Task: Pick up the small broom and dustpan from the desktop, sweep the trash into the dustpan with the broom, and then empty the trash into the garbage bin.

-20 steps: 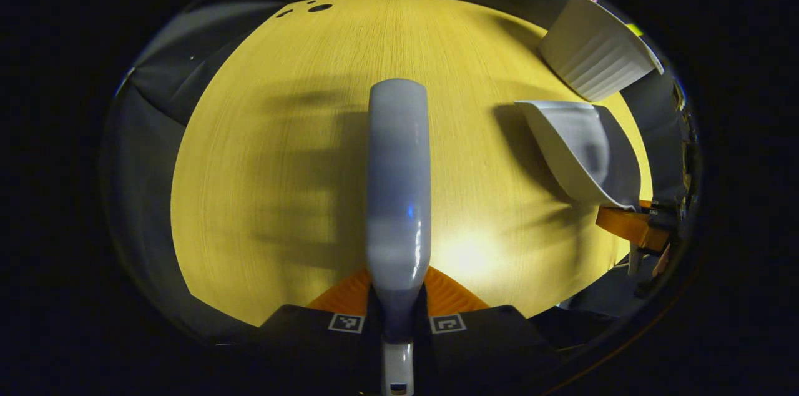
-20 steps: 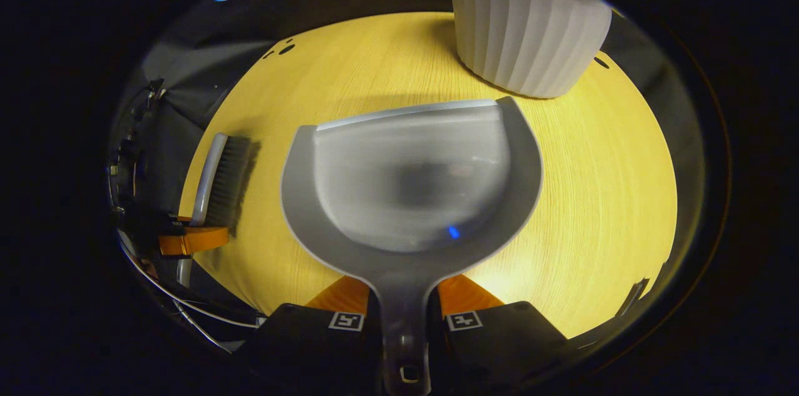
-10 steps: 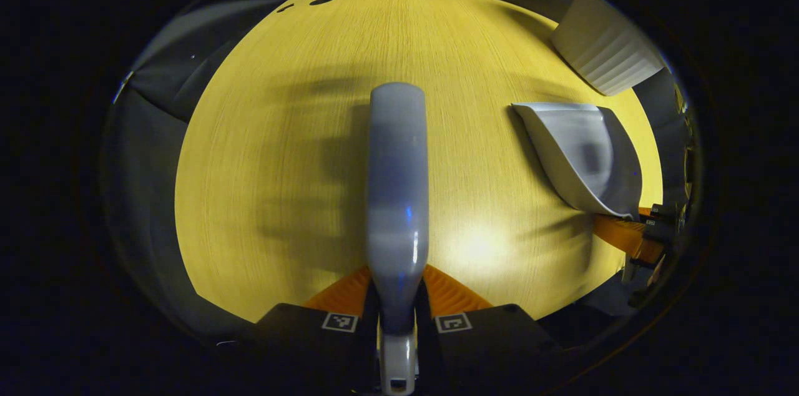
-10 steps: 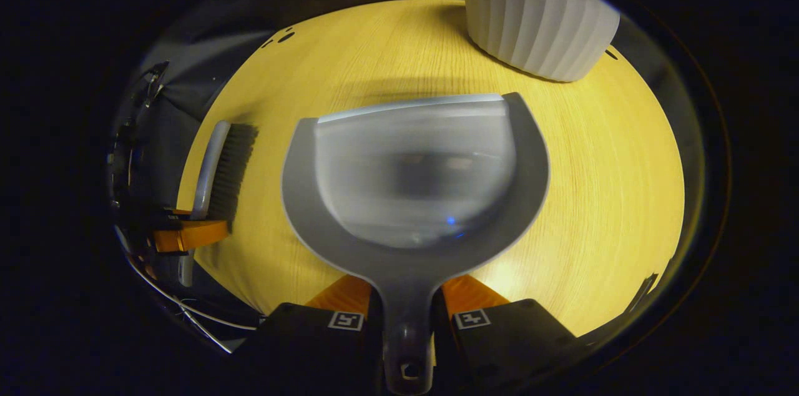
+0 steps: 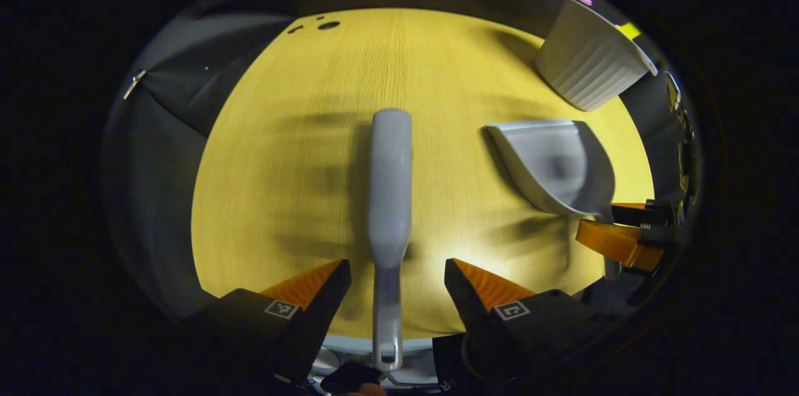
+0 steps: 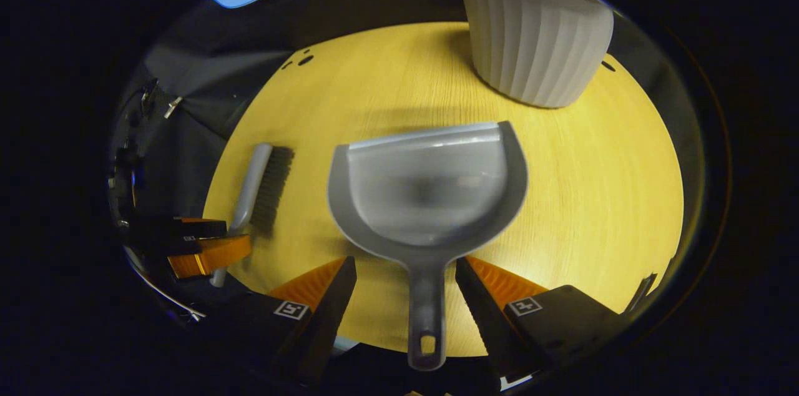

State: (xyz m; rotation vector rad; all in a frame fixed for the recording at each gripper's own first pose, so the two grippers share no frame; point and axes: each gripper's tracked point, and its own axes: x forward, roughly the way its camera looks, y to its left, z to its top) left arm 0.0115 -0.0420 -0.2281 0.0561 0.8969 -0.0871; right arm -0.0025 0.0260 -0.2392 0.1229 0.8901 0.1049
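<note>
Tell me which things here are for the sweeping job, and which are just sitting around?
For the job: broom, dustpan, white ribbed garbage bin, left gripper and right gripper, both open.

Just there: wooden desktop, dark holes in its far edge.

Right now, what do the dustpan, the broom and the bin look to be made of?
Dustpan: grey moulded plastic, by its smooth, softly shiny scoop. Broom: glossy pale plastic back and handle; the right gripper view shows dark bristles, probably synthetic. Garbage bin: white ribbed wall, matte, likely plastic. Desktop: yellow wood-grain surface, possibly laminate.
</note>
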